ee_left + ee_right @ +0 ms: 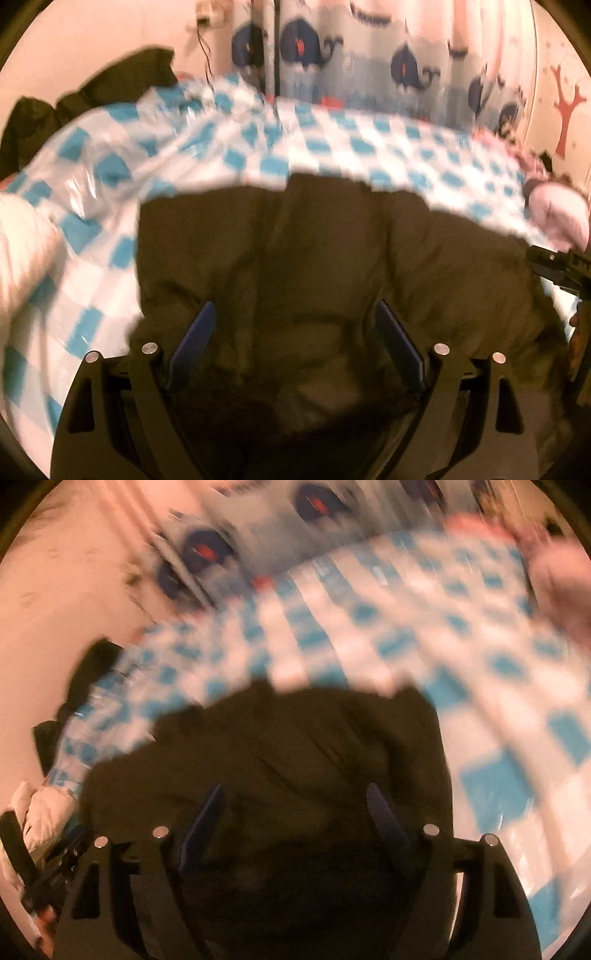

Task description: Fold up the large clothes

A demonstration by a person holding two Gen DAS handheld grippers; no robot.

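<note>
Checked bedcover (pixel 332 147) is lying under everything w/ the dark garment (pixel 295 251) bunched at its near edge, seemingly partway folded; flattening and final folds are probably still pending. You're holding the left gripper (pixel 295 317) and right gripper (pixel 295 801) spread wide above the garment, gripping nothing.

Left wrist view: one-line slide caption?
Open left tool over a dark olive garment spread on a blue-checked cover; right tool at frame edge.
</note>
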